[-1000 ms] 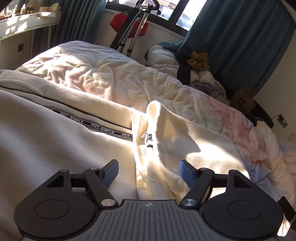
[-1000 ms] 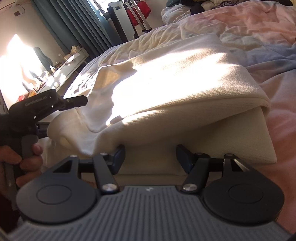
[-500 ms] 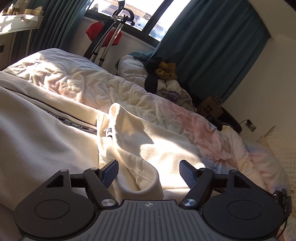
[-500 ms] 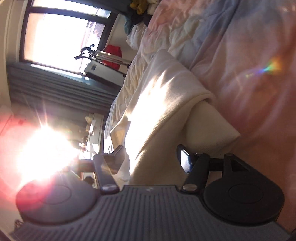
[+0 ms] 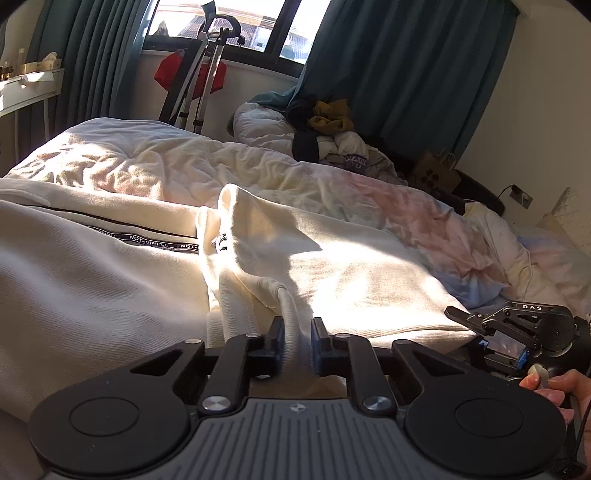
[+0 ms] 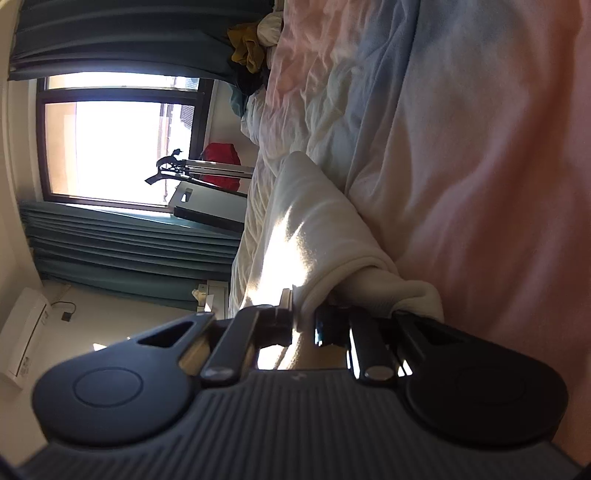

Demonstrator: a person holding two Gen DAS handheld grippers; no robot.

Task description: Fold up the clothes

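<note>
Both grippers are clamped on the cream ribbed-knit garment point(image 5: 332, 266) lying on the pastel tie-dye bedsheet point(image 5: 424, 206): left gripper point(image 5: 297, 341) pinches its near hem, right gripper point(image 6: 303, 325), rolled sideways, pinches the folded corner. Cloth extends straight ahead from each.

the left wrist view sat low and close over the cream garment point(image 5: 332, 266), facing the window point(image 5: 236, 22). the right wrist view was tipped sideways, also close. both showed the bed point(image 6: 461, 166).
</note>
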